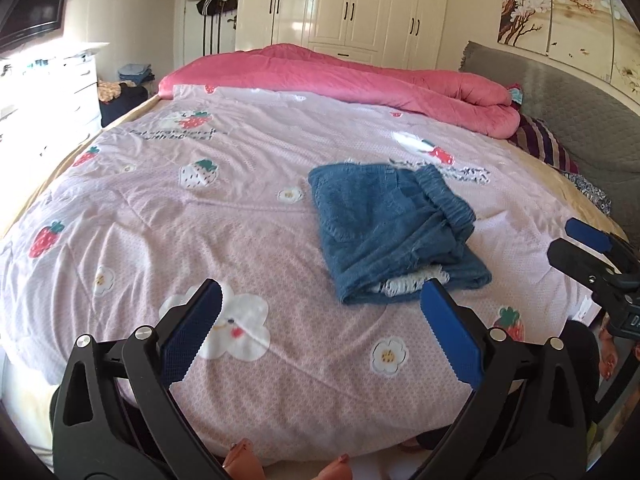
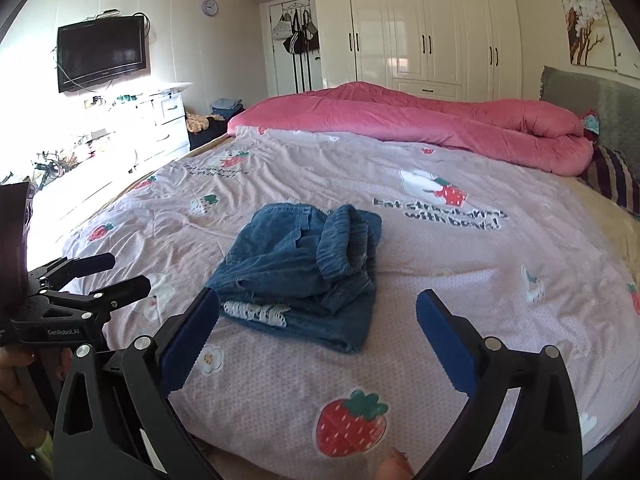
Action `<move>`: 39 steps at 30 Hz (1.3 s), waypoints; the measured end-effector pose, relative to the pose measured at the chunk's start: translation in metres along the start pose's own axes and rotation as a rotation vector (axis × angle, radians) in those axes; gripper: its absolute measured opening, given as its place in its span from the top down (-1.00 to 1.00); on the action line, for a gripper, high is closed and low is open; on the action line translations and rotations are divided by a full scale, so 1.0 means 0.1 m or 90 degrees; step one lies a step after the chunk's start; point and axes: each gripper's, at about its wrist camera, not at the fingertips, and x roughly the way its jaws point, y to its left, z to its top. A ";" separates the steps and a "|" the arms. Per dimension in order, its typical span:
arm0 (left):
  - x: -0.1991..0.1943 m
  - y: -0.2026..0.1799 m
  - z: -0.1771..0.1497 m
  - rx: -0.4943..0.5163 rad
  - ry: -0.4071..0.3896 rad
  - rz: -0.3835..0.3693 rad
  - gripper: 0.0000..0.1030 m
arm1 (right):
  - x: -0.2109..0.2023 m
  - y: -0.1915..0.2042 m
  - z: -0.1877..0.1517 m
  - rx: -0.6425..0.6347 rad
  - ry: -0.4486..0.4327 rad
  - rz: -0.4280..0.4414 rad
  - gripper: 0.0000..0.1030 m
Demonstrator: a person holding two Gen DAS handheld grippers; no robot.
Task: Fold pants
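Blue denim pants [image 1: 392, 232] lie folded into a small bundle on the pink strawberry-print bedspread [image 1: 200, 220], elastic waistband on top and a frayed white tear at the near edge. My left gripper [image 1: 320, 292] hovers open just in front of the bundle, nothing between its blue pads. In the right wrist view the pants [image 2: 304, 264] sit right ahead of my right gripper [image 2: 318, 300], which also stands wide open and empty. Each gripper shows in the other's view: the right gripper [image 1: 580, 240] at the right edge, the left gripper [image 2: 108, 276] at the left.
A rolled pink quilt [image 1: 360, 76] runs across the far side of the bed. A grey headboard [image 1: 560, 92] and a striped pillow [image 1: 540, 144] are at the right. White wardrobes [image 2: 420, 40], a wall TV [image 2: 100, 54] and a white dresser [image 2: 160, 124] stand beyond.
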 end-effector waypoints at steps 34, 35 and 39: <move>0.27 0.00 -0.68 -0.010 0.050 0.012 -0.82 | 0.34 -0.06 -0.80 0.007 0.026 -0.052 -0.91; 0.26 0.00 -0.68 -0.010 0.050 0.012 -0.82 | 0.34 -0.07 -0.81 0.010 0.026 -0.051 -0.91; 0.27 0.00 -0.68 -0.008 0.051 0.013 -0.82 | 0.35 -0.11 -0.81 0.023 0.028 -0.054 -0.91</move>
